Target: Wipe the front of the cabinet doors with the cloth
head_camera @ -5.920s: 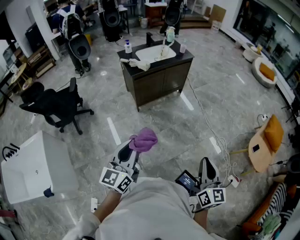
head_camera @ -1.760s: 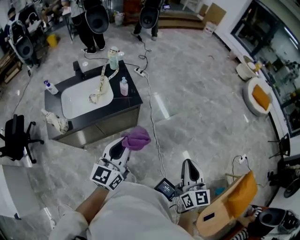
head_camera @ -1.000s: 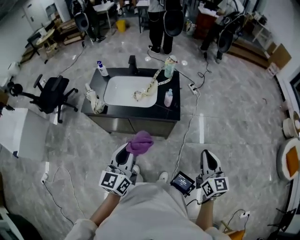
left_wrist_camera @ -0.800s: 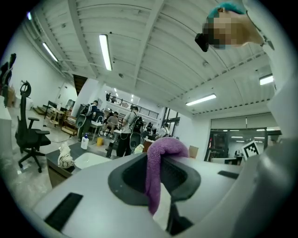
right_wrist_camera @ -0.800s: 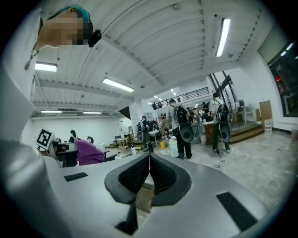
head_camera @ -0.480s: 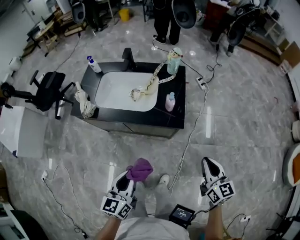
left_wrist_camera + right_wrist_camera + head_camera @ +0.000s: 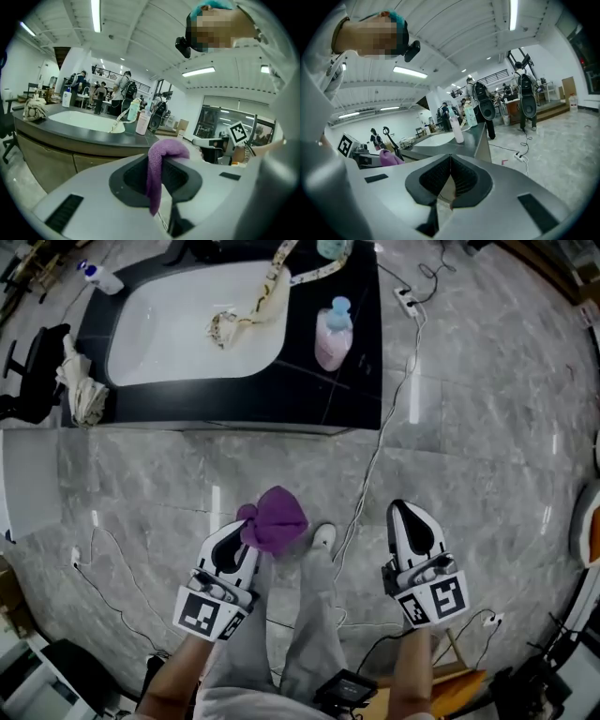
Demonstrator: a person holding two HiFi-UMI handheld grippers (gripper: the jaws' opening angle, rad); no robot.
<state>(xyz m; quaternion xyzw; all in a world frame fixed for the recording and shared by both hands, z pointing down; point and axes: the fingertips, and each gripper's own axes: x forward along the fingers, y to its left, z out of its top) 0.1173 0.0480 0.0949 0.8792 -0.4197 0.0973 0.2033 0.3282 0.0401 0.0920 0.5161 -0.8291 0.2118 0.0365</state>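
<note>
A purple cloth (image 7: 275, 518) hangs bunched from my left gripper (image 7: 246, 532), which is shut on it. In the left gripper view the cloth (image 7: 161, 161) drapes out between the jaws, and the dark cabinet doors (image 7: 51, 157) stand ahead under a black countertop. My right gripper (image 7: 405, 512) is held level with the left one above the marble floor. Its jaws (image 7: 449, 176) are shut with nothing in them. The cabinet (image 7: 347, 390) fills the top of the head view, a short way ahead of both grippers. Its door fronts are hidden there under the top's edge.
On the cabinet top are a white sink basin (image 7: 197, 320), a pink bottle (image 7: 333, 334) and a crumpled rag (image 7: 84, 395). A cable (image 7: 375, 465) runs across the floor between cabinet and grippers. A black chair (image 7: 33, 371) and a white box (image 7: 28, 484) stand at left. People stand in the background.
The cabinet has come much closer and now sits at the top of the view. Both grippers keep their pose, with the cloth still in the left one.
</note>
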